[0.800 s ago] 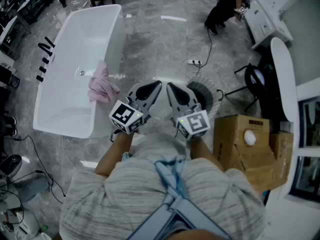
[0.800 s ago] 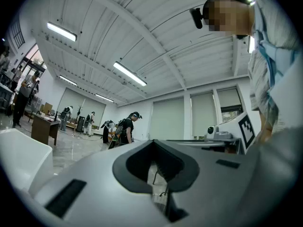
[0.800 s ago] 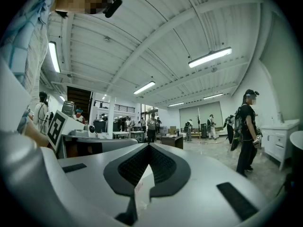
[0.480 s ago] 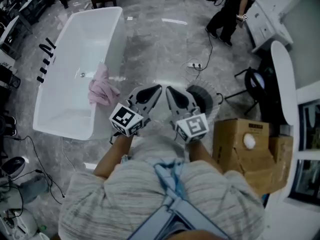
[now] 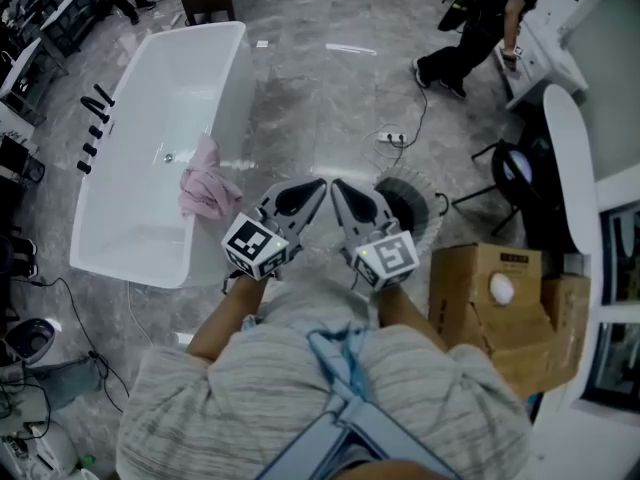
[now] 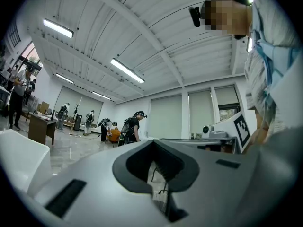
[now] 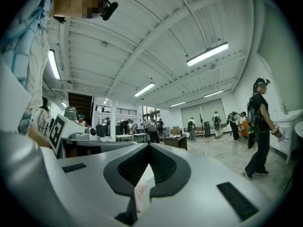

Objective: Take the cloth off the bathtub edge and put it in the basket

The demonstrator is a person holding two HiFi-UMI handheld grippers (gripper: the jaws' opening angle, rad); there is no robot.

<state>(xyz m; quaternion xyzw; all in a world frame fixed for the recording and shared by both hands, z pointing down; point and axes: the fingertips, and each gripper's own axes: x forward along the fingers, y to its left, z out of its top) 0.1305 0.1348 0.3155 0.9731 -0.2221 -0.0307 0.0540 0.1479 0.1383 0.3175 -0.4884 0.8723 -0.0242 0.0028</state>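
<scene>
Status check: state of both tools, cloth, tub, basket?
left tool: shut, nothing held
right tool: shut, nothing held
cloth: bunched, draped over the bathtub edge, not gripped
bathtub: no water visible
basket: upright, no cloth seen inside

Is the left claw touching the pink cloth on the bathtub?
Apart. The head view shows the shut left claw held above the floor, a clear gap between it and the pink cloth on the bathtub edge.
</scene>
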